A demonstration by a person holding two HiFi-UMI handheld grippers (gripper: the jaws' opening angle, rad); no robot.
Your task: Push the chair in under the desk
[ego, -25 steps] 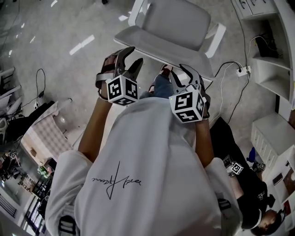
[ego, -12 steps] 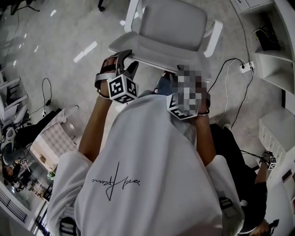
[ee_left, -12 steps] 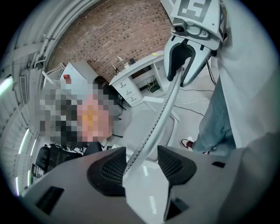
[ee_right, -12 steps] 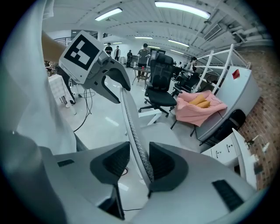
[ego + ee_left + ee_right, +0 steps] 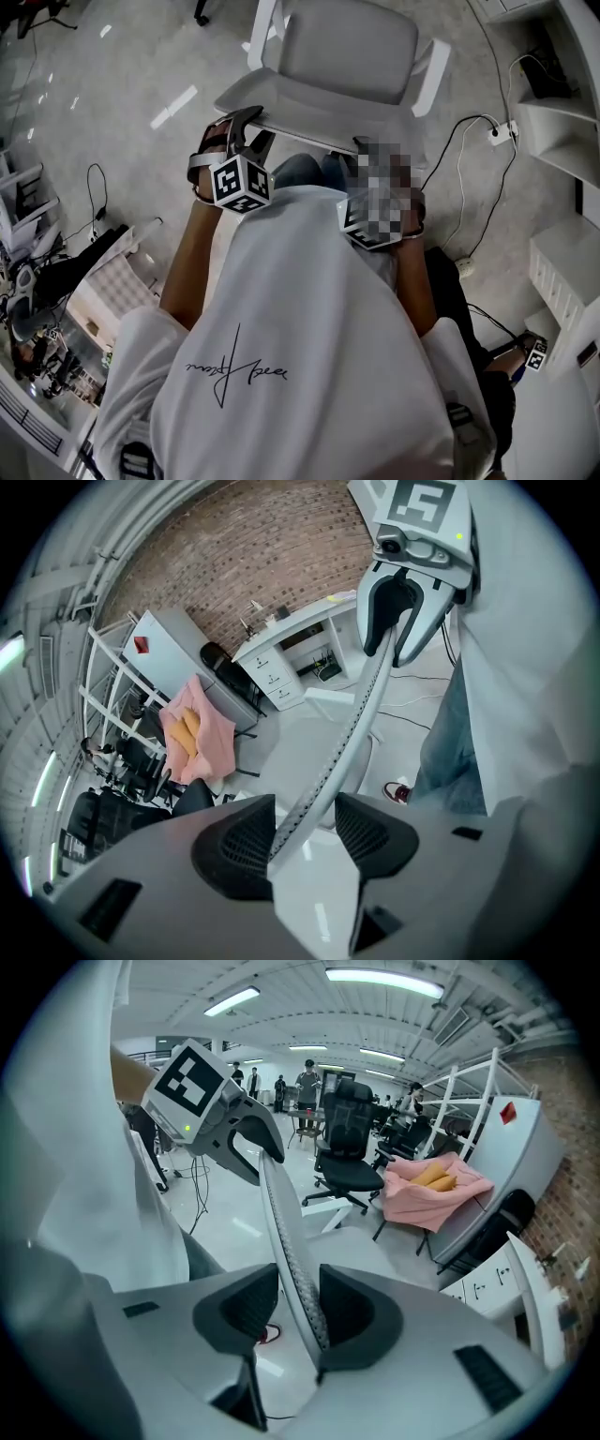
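As arms (image 5: 187, 267) reach forward, the closing left claw (image 5: 307, 829) and released right claw (image 5: 298, 1312) straddle the chair back (image 5: 319, 105)

Cannot make out the right gripper (image 5: 367, 155) in the head view under its mosaic patch, nor the base of the chair (image 5: 342, 56) beneath its seat, nor its far end past the top edge, nor the distant people (image 5: 305, 1082), too small.

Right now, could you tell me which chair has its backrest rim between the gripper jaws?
The light grey mesh-backed chair; the black swivel office chair stands untouched across the room.
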